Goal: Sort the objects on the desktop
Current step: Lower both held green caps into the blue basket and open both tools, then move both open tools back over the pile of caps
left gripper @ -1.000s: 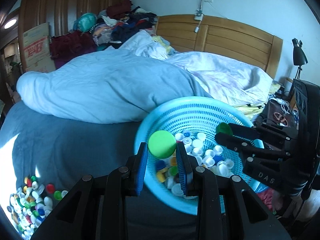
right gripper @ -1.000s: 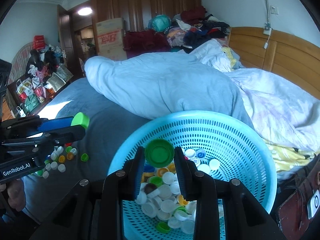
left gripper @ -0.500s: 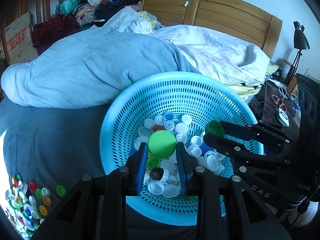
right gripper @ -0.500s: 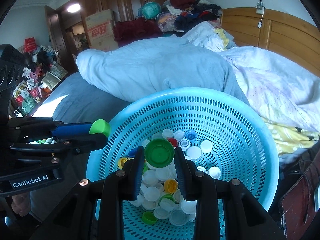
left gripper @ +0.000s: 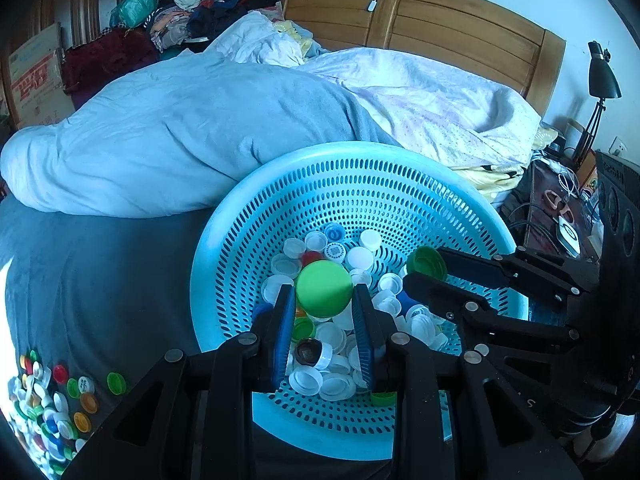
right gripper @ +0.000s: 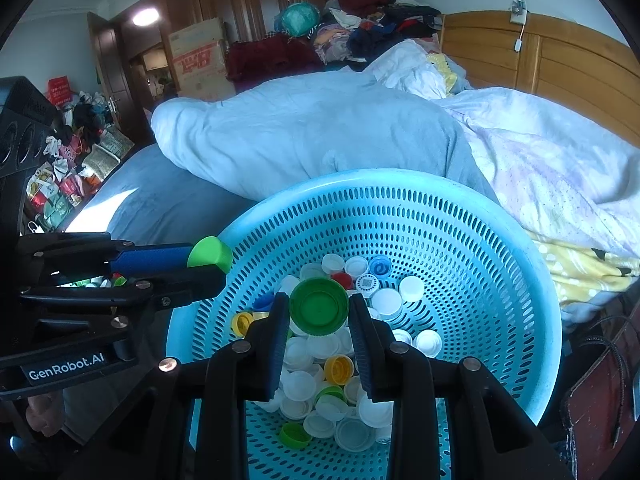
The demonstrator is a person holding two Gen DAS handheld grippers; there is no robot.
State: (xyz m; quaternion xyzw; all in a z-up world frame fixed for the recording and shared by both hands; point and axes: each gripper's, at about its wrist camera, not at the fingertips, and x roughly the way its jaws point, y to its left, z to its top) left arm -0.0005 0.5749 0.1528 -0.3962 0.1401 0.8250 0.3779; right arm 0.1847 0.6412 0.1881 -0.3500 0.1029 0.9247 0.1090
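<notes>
Fingers point(left gripper: 362, 312) pinch a round light-green cap point(left gripper: 323, 289), closed top showing.

Both grippers are black plastic linkages with round silver screws at the joints. The left gripper point(left gripper: 324, 316) has ribbed blue pads point(left gripper: 283, 336) — its side reads "GenRobot.AI" in white. The right gripper point(right gripper: 318, 320) has black ribbed pads point(right gripper: 362, 344) — a boxy black body behind.
</notes>
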